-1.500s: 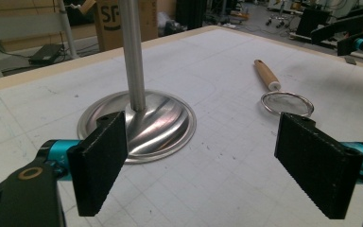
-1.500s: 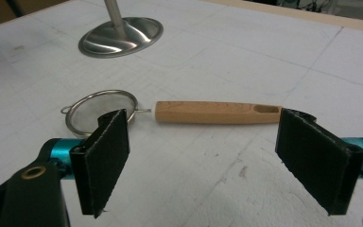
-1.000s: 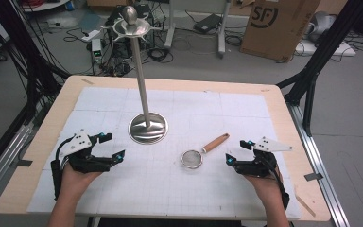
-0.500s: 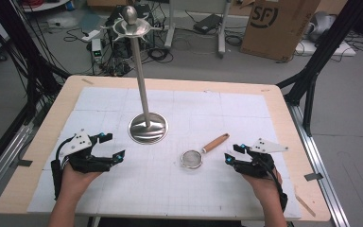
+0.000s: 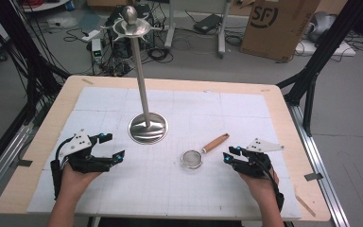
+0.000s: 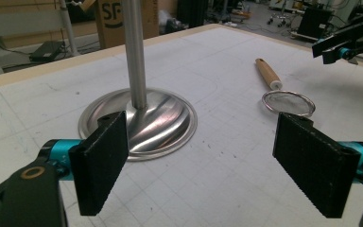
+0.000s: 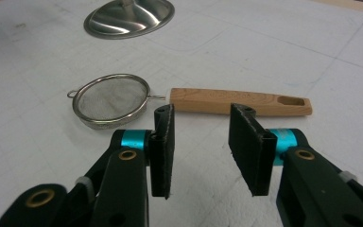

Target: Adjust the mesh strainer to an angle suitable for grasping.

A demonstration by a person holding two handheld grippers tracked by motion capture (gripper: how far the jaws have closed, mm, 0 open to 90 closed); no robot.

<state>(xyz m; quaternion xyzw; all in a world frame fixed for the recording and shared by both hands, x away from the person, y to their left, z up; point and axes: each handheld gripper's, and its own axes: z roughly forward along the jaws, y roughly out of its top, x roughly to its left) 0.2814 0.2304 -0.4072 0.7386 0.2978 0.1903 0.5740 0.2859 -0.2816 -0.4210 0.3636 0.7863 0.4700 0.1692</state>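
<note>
At the left of the high view the left claw (image 5: 108,145) rests low over the white gridded mat (image 5: 246,109) on the counter (image 5: 283,101), held by a hand whose forearm is cut off by the bottom edge. Its jaws stand wide apart with nothing between them; in the left gripper view its own claw (image 6: 205,163) frames bare mat, and the lower parts of both jaws run out of the picture.

Further right stands the metal stand (image 5: 147,126), a round shiny base with a thin pole rising from it. In the left gripper view the stand (image 6: 139,118) loses its pole at the top edge, and in the right gripper view just a piece of the base (image 7: 130,19) shows, clipped by the upper border.

Right of the stand lies the small mesh strainer (image 5: 192,159) with a wooden handle (image 5: 216,142), flat on the mat, well apart from the base. The right gripper view gives it best: the strainer (image 7: 111,100) lies across the frame, its handle (image 7: 241,102) partly hidden behind the jaw tips.

At the right, the right claw (image 5: 227,156) sits just beside the strainer, not touching it. Its jaws have just been closing and now stand at a narrow gap with nothing between them; in the right gripper view the claw (image 7: 202,142) hovers short of the handle. The wrist behind it leaves the high view at the bottom.
</note>
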